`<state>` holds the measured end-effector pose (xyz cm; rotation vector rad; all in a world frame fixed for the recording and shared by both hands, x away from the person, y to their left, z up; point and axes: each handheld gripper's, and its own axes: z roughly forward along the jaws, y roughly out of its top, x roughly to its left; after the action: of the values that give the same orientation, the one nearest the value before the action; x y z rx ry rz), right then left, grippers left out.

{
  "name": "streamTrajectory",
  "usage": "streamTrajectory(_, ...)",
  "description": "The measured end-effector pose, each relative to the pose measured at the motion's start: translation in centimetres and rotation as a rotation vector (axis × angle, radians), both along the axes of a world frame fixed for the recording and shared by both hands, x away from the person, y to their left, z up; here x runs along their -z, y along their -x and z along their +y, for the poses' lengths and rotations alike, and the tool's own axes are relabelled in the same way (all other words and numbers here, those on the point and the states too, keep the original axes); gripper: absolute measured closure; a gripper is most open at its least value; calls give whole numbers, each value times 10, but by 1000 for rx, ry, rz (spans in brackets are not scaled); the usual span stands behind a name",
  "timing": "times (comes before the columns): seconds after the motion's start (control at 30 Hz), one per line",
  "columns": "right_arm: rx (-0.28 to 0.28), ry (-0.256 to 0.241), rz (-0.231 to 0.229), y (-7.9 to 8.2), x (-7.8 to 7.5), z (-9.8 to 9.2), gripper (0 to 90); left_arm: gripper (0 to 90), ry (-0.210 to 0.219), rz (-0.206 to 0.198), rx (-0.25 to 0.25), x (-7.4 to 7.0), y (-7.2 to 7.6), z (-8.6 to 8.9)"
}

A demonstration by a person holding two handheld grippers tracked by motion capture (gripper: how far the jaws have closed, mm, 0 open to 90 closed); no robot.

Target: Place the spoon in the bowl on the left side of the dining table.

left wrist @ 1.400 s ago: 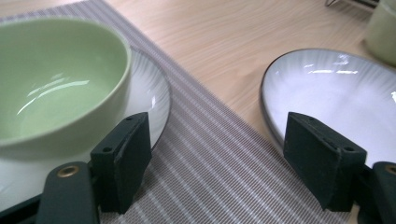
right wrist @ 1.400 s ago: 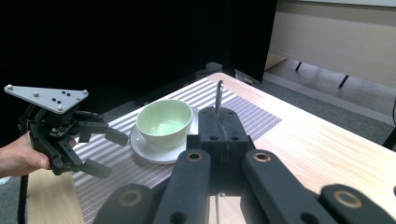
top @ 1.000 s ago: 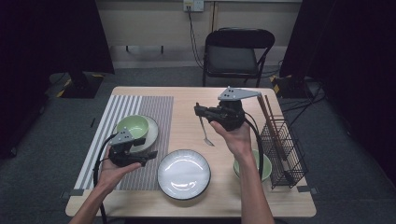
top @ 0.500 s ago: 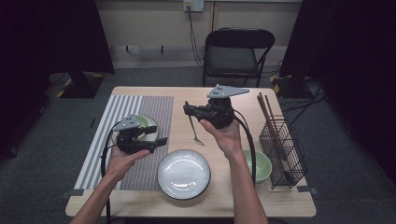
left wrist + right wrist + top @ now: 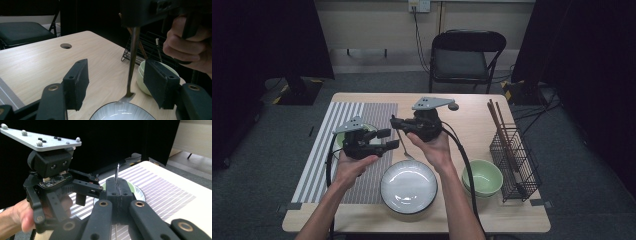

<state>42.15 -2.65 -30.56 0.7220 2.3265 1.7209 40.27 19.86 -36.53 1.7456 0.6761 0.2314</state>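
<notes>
Here, slim metal spoon point(image 5: 131, 65), clamped right claw point(image 5: 117, 185)

The wooden table point(image 5: 472, 125) carries a striped placemat point(image 5: 319, 150) under the left gripper's jaws. A white plate point(image 5: 408, 186) lies below and between both jaw sets. A green bowl point(image 5: 482, 176) sits beyond the right gripper's hand, just beside a wire utensil rack point(image 5: 514, 160) holding chopsticks point(image 5: 499, 130).
</notes>
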Motion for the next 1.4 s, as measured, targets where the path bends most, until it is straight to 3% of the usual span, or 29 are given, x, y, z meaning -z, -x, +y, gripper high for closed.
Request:
streamTrajectory(0.1, -19, -8, 6, 1, 1, 8, 900, 395, -6, -5, 2, 2, 0, 2)
streamTrajectory(0.23, -33, -18, 8, 3, 3, 15, 900, 482, 27, -15, 2, 4, -1, 9)
streamTrajectory(0.4, -29, -24, 10, 4, 4, 18, 900, 528, -8, -52, -11, 3, 2, 13)
streamTrajectory(0.6, -22, -14, 14, 4, 5, 14, 900, 590, -7, -20, 2, 5, -1, 16)
streamTrajectory(0.73, -26, -19, 20, 2, 7, 16, 900, 659, -22, -30, 17, 4, 0, 15)
streamTrajectory(0.83, -42, -25, 26, 0, 8, 18, 900, 660, 50, 10, 56, 3, -1, 18)
streamTrajectory(0.9, -46, -14, 28, 0, 8, 19, 900, 677, 24, -2, 46, 3, 0, 17)
streamTrajectory(1.1, -56, -19, 31, 1, 9, 23, 900, 734, 58, -2, 61, 1, 1, 18)
streamTrajectory(1.2, -56, -17, 36, 1, 10, 24, 900, 776, 48, -11, 63, 1, 1, 19)
streamTrajectory(1.3, -60, -17, 40, 0, 10, 24, 900, 825, 90, -3, 69, 2, 1, 21)
streamTrajectory(1.4, -65, -16, 39, 0, 10, 24, 900, 834, 63, -18, 74, 1, 1, 20)
